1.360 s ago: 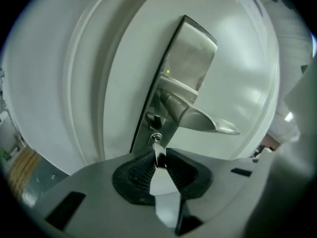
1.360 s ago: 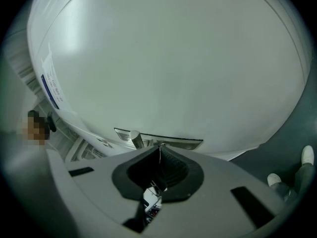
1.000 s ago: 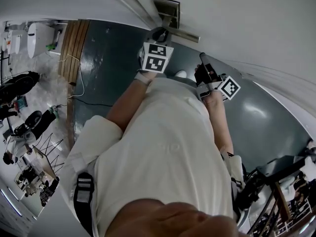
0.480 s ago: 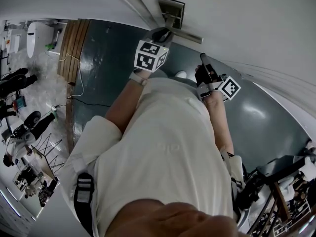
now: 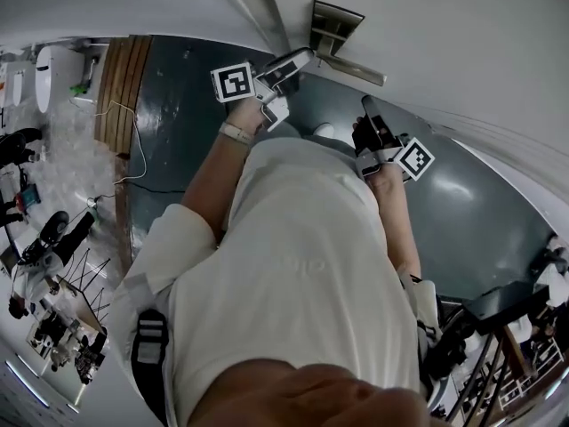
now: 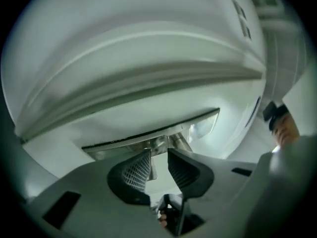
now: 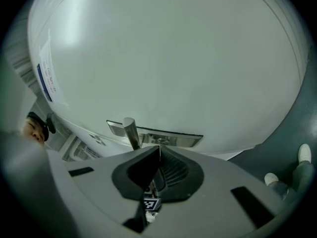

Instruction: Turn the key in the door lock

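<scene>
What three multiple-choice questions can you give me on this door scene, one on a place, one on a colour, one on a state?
1. The lever handle sticks out from: A the floor; B the lock plate; C a shelf.
2. The door is: A white; B red; C brown.
3. The right gripper has its jaws: A wide apart; B clamped on the handle; C together.
Answers: B, it rises from the metal plate on the door; A, plain white in both gripper views; C, they meet at the tips, clear of the handle.
</scene>
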A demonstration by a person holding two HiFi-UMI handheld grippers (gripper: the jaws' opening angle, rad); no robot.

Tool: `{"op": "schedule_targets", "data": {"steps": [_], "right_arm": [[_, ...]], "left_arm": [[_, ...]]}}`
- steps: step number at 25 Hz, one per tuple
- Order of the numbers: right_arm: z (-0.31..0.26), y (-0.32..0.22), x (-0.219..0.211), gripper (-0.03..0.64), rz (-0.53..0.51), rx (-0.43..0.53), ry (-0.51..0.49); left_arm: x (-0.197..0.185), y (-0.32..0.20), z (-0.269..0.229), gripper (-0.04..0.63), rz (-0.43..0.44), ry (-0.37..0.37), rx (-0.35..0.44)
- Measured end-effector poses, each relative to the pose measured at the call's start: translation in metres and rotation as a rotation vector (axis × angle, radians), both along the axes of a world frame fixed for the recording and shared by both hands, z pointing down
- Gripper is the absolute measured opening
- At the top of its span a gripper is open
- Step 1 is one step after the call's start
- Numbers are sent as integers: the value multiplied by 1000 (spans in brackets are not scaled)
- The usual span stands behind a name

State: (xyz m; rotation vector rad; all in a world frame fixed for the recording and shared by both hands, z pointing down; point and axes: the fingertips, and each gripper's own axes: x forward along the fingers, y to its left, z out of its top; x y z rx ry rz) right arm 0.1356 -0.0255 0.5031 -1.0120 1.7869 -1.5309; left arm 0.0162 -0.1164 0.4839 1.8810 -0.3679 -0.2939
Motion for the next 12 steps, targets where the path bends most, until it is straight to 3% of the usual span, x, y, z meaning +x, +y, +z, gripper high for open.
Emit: {"op": "schedule_targets", "data": {"steps": [2,3,12], "right_arm": [[-2,-2,-2,25,23,-9,17],[-3,-3,-4,25,37,-15,26],[-9,34,3,25,178,-54,94]], "left_arm": [[0,-5,-4,115,14,176,-91],[1,-6,-4,124,33,228,-119],[47,36,2,146,253,527,-311]]}}
